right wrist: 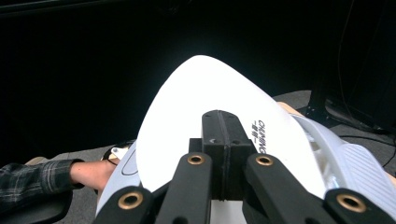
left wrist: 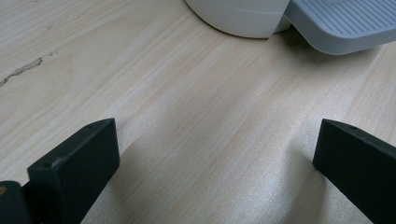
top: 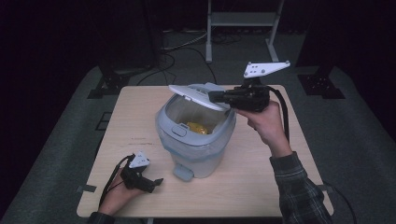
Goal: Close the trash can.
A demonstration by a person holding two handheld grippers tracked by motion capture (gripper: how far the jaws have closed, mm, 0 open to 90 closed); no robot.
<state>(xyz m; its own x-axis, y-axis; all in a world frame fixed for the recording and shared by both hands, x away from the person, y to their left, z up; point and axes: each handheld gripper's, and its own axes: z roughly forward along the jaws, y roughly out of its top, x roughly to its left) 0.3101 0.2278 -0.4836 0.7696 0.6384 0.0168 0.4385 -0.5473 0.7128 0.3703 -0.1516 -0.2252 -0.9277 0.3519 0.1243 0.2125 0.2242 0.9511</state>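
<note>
Although the right gripper [top: 215, 97] is held up over the far right of the table, its jaws are pressed together with nothing between them, and in the right gripper view [right wrist: 224, 126] their shut tips rest on the upper face of the white lid [right wrist: 205, 102] rather than pinching it. That lid [top: 196, 95] belongs to a small grey pedal bin [top: 196, 140] standing at the middle of the wooden table [top: 261, 186]; it is raised at a shallow tilt, hinged at the far right of the bin's rim, with its free edge pointing left and toward the person. The gripper thus comes in from the hinge side, its long axis running along the lid toward that free edge, so a downward press would, in my judgement, swing the lid shut over the lined opening, where a yellow item [top: 198, 127] lies inside. The right hand is plainly the nearer one to the lid. The left gripper [top: 156, 182] lies low at the near left of the table, its jaws [left wrist: 70, 163] spread wide over bare wood with nothing between them, aimed at the bin's foot pedal [left wrist: 341, 23], which sits just ahead and apart from it.
</note>
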